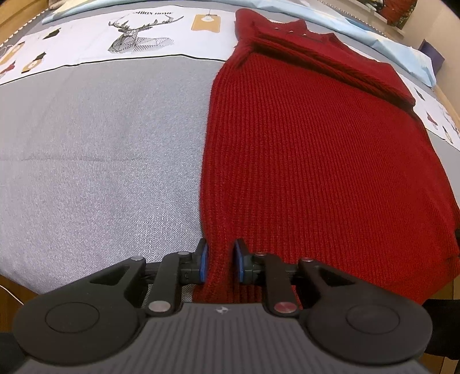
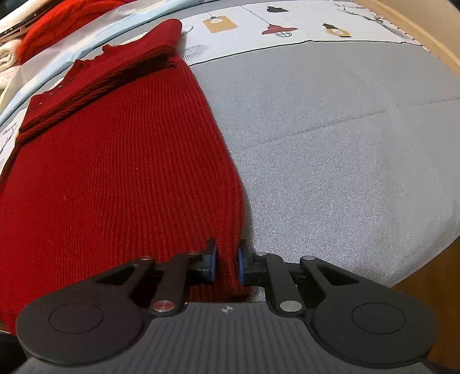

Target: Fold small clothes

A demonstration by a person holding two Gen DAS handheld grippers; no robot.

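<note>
Grey woven surface (image 1: 95, 149) fills most of both views, with a white printed cloth (image 1: 95, 37) across its far end: a line-drawn deer head (image 1: 138, 34), hanging lamp motifs (image 2: 220, 23), small dark figures. A pale blue sheet (image 1: 402, 49) runs behind the printed cloth. Wooden edge shows at the sides.

Red ribbed knit garment (image 1: 316, 161) lies flat on the grey surface, long axis running away from the cameras. Sleeveless-looking top end reaches onto the printed cloth. A folded band of the same knit (image 1: 330, 63) lies slantwise across its upper part, touching it. Small pale studs or buttons (image 1: 290, 31) sit near the neckline. In the right wrist view the same garment (image 2: 115, 172) takes the left half, its right edge running down toward the gripper.

More red fabric (image 2: 66, 20) and some white fabric sit at the far top left of the right wrist view, apart from the garment; too blurred to identify.

Left gripper (image 1: 220, 263) is clenched on the garment's near left hem corner, knit pinched between the blue pads (image 1: 203, 261). Right gripper (image 2: 227, 264) is clenched on the near right hem corner, knit bunched between its blue pads (image 2: 212, 263). Both point steeply down at the near edge.
</note>
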